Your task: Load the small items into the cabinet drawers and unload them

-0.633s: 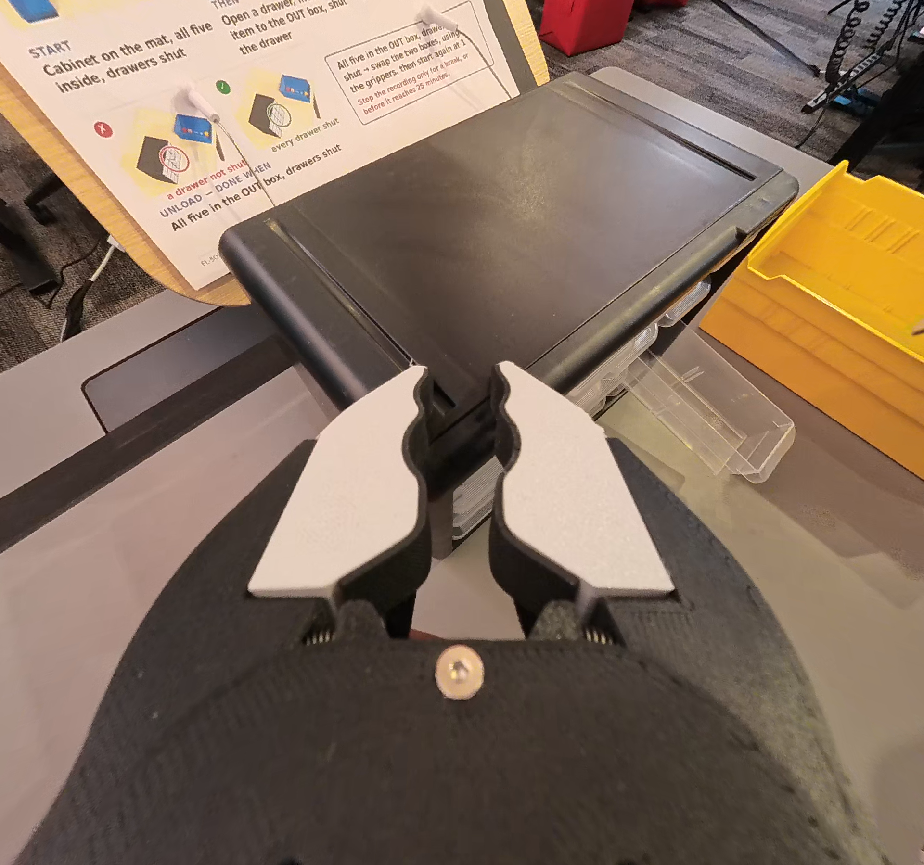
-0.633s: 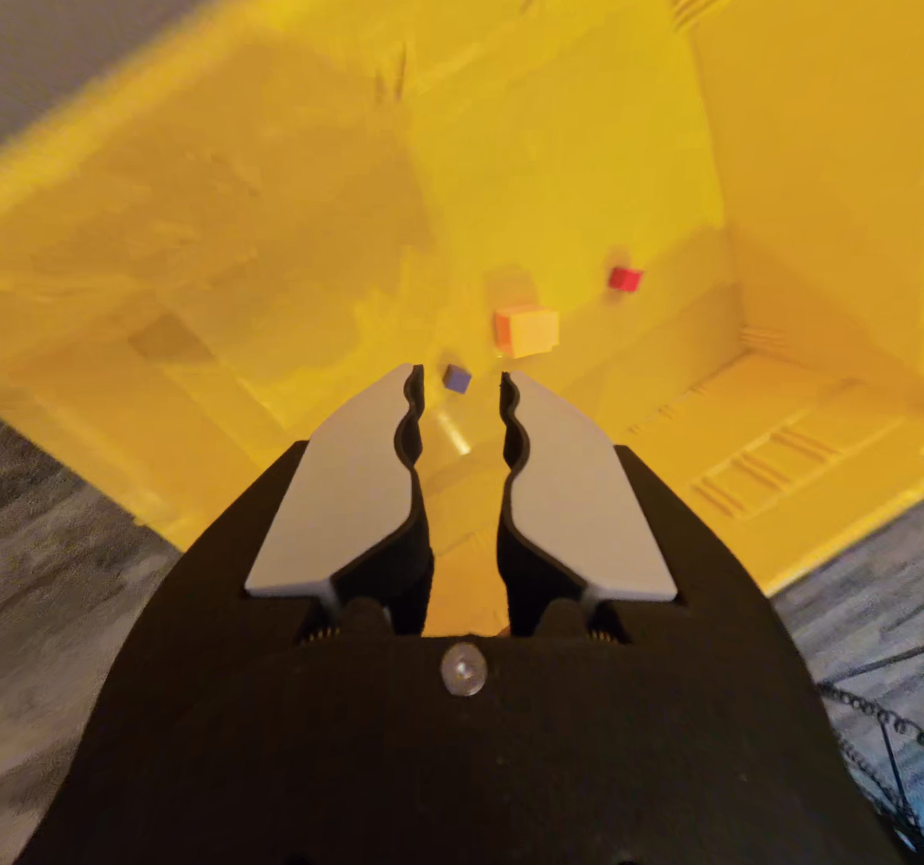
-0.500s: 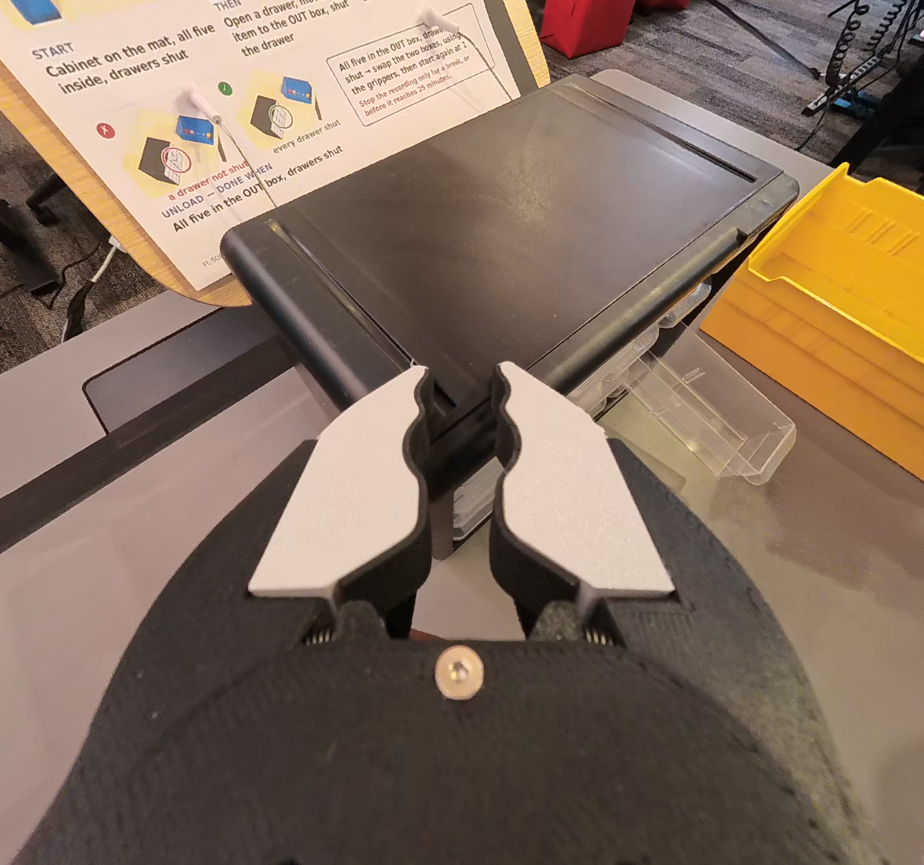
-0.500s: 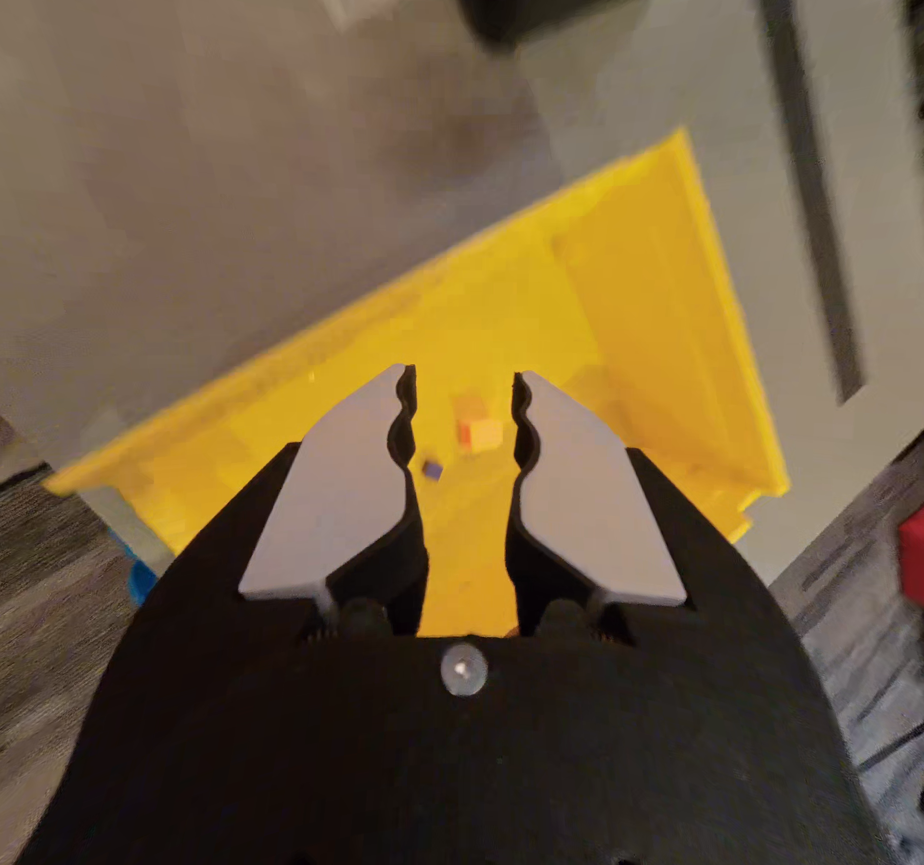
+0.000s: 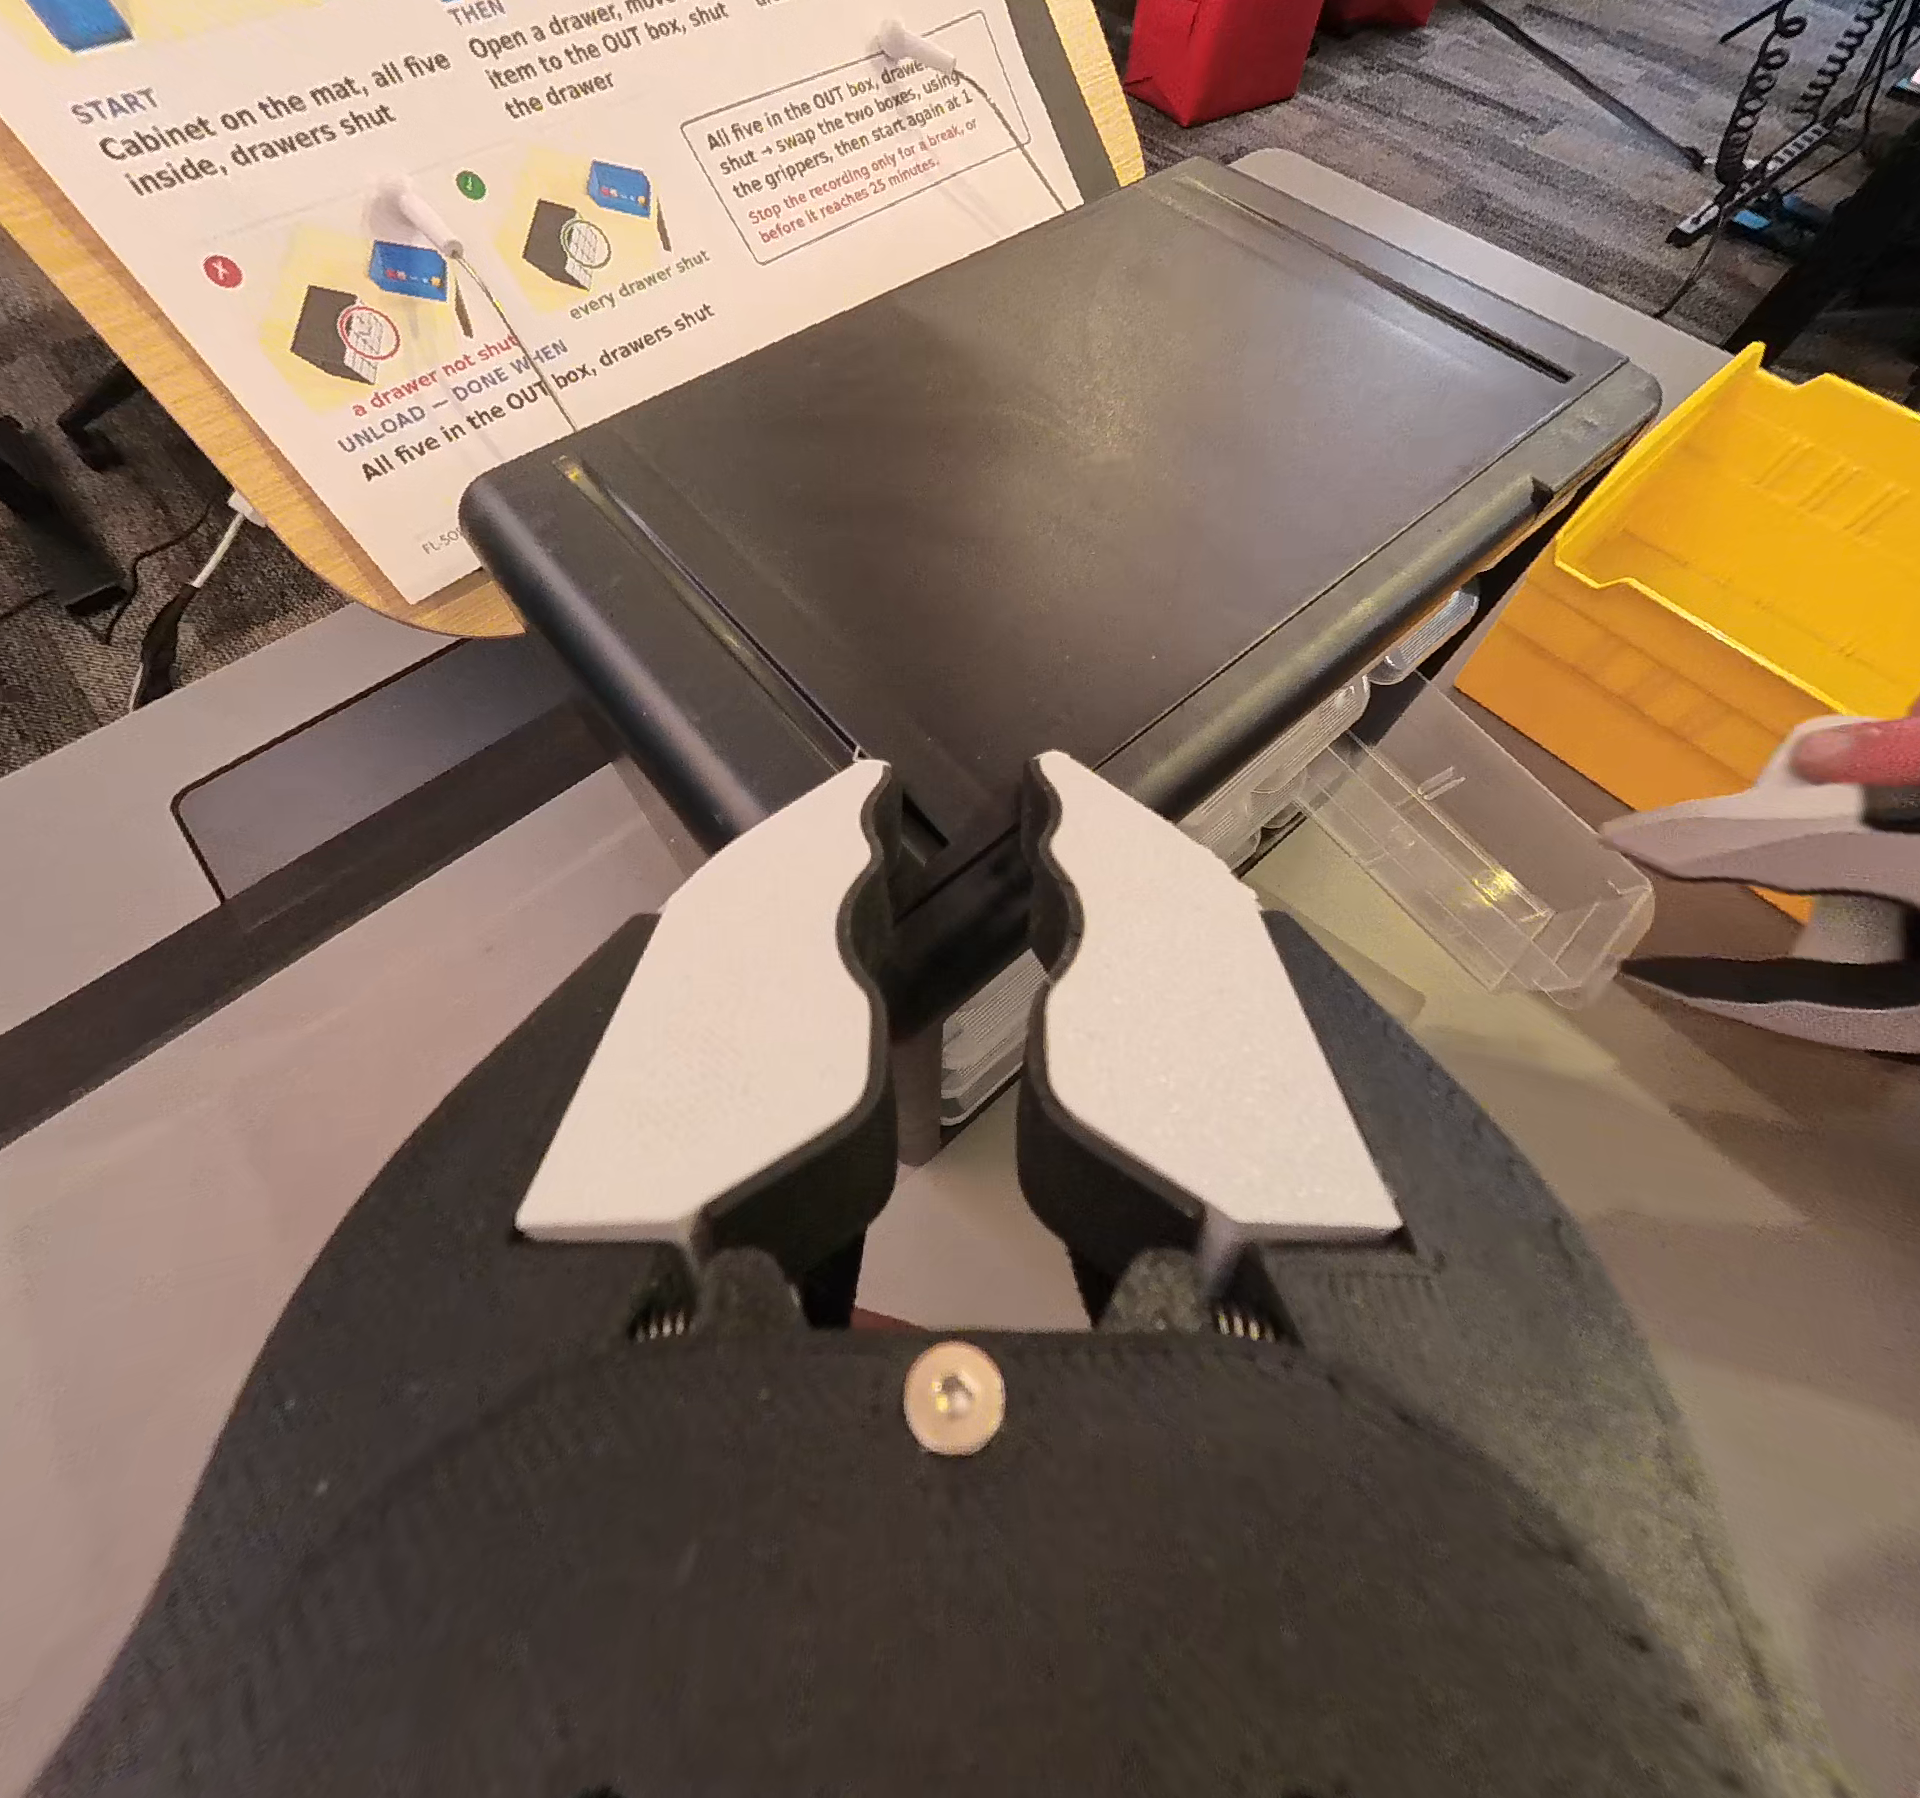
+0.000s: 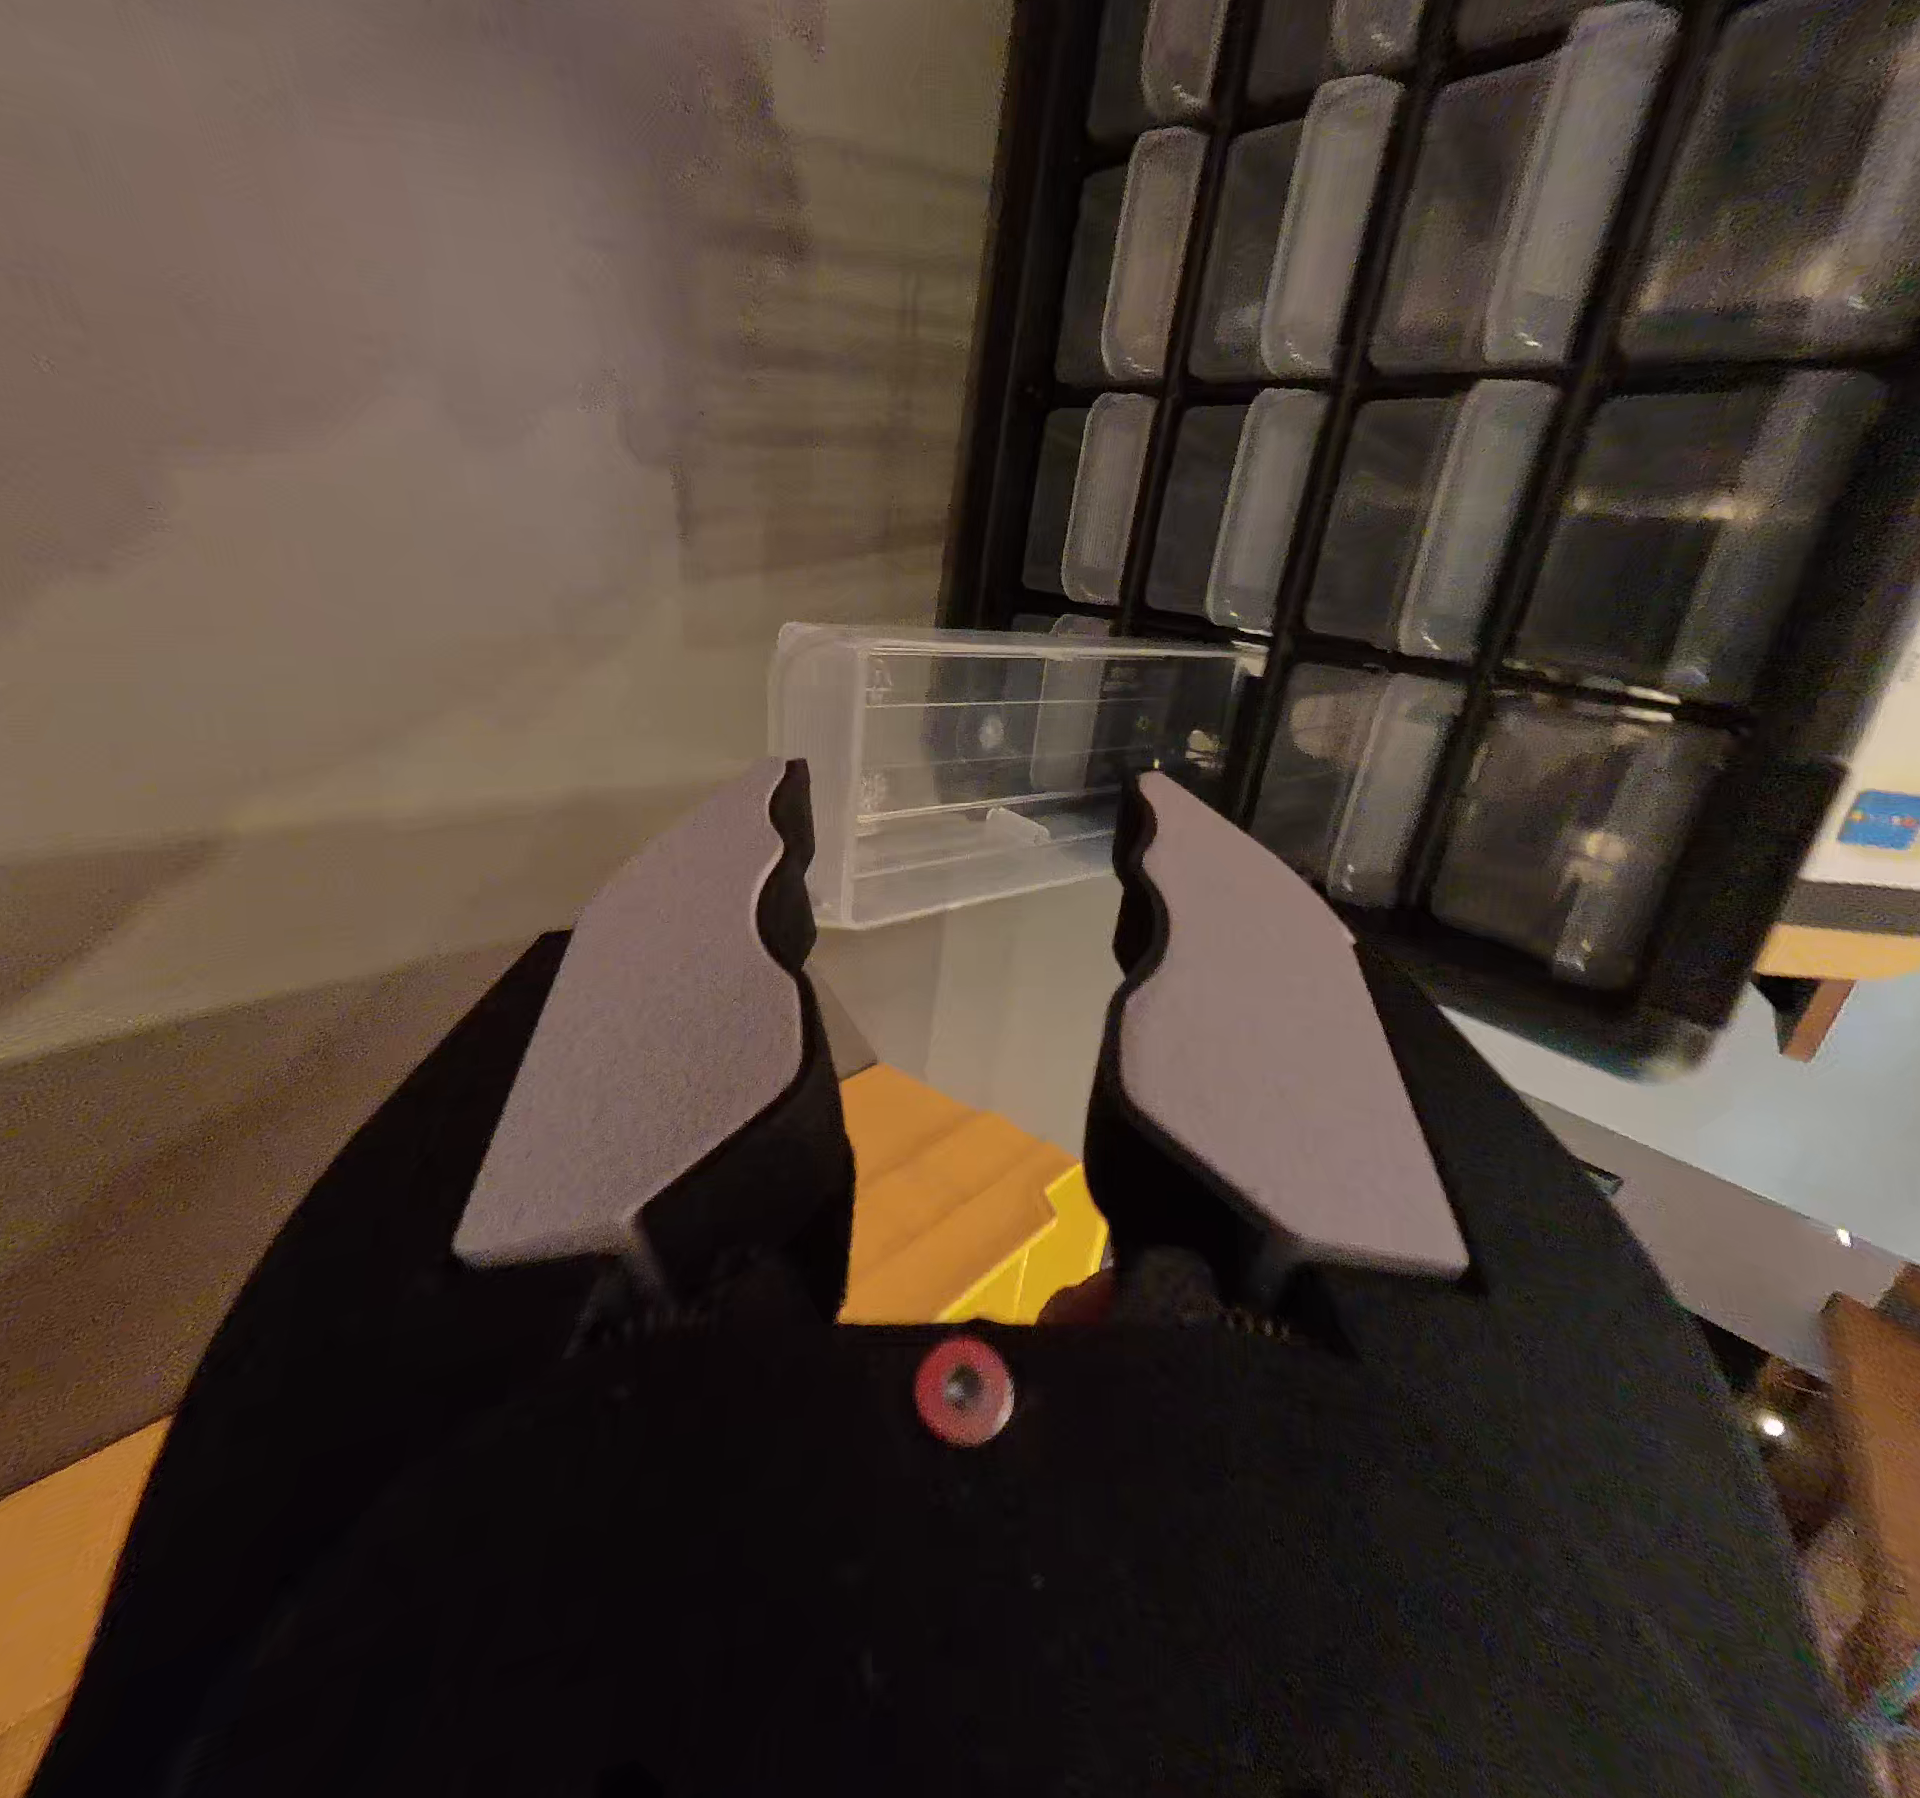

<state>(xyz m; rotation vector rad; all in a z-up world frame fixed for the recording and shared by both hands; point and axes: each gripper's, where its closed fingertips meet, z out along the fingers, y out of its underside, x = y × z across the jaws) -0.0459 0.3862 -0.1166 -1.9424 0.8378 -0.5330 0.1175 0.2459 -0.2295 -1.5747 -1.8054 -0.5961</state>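
Observation:
The black drawer cabinet [image 5: 1091, 460] stands on the grey table. My left gripper [image 5: 956, 792] is closed on its top front-left corner rim. One clear drawer [image 5: 1455, 865] in the bottom row is pulled out and looks empty. My right gripper [image 6: 961, 792] is open and empty, with its tips just in front of that drawer [image 6: 997, 761]; it also shows in the left wrist view [image 5: 1642, 901], right next to the drawer's front end. The other drawers of the cabinet [image 6: 1455, 346] are shut. The yellow bin [image 5: 1714, 585] sits to the cabinet's right. The small items are hidden.
A wooden board with an instruction sheet [image 5: 520, 138] leans behind the cabinet. Red fabric bags [image 5: 1226, 13] and cables lie on the carpet beyond the table. The yellow bin [image 6: 956, 1208] lies directly below my right gripper. A dark mat strip [image 5: 312, 896] runs to the left. The grippers' ends are close to 25 centimeters from one another.
My right gripper has left the yellow bin, where small cubes lay, swung over to the pulled-out drawer, and opened wider. My left gripper has stayed on the cabinet corner.

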